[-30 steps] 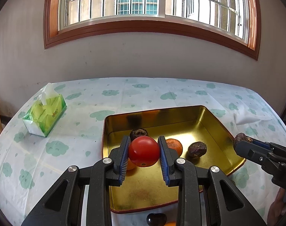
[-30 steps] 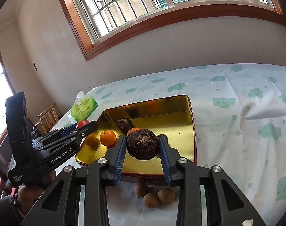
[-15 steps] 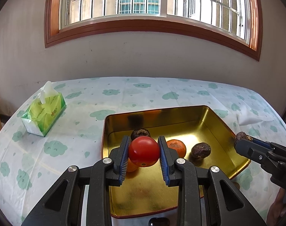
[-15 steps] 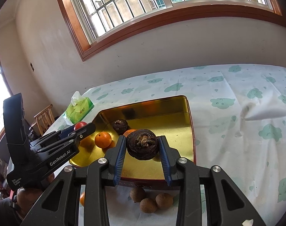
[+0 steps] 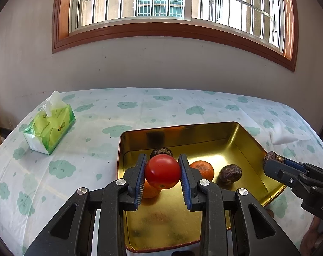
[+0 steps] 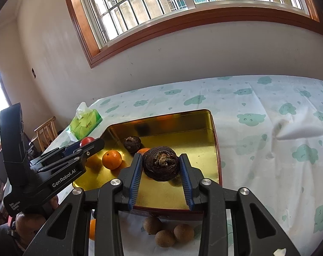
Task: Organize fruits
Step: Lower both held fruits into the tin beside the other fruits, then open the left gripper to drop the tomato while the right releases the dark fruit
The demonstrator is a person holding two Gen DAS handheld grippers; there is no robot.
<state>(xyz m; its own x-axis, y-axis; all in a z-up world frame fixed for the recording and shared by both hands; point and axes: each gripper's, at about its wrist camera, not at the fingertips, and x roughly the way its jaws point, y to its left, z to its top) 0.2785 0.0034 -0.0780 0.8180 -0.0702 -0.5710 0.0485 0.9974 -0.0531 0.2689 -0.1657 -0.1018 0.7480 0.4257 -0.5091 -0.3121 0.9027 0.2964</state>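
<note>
Fruits are what I am sorting here, and most of them sit in or near the gold tray (image 5: 242,134) on the cloud-print tablecloth (image 5: 80,166). My left gripper (image 5: 162,171) is clamped on a red tomato (image 5: 162,171), held above the tray's near-left part. My right gripper (image 6: 160,163) is closed around a dark, wrinkled round fruit (image 6: 160,163), held over the tray's near-right part.

In the tray I see an orange (image 6: 111,159), a second orange (image 5: 202,170), a dark fruit (image 5: 230,173) lying loose and another dark one (image 6: 132,143) toward the back. Three small brown fruits (image 6: 165,232) lie on the cloth just outside the tray's near edge.

I judge the step in hand to be carrying both fruits over the tray for placing; neither is set down yet. The next move calls for lowering each gripper toward a bare patch of tray floor and parting the fingers gently, so the round fruits do not roll into their neighbours. The tomato hangs right above an orange, so I would shift it aside first. After that, the fruits on the cloth remain to be collected. A green tissue pack (image 5: 48,129) sits well apart at the left.
</note>
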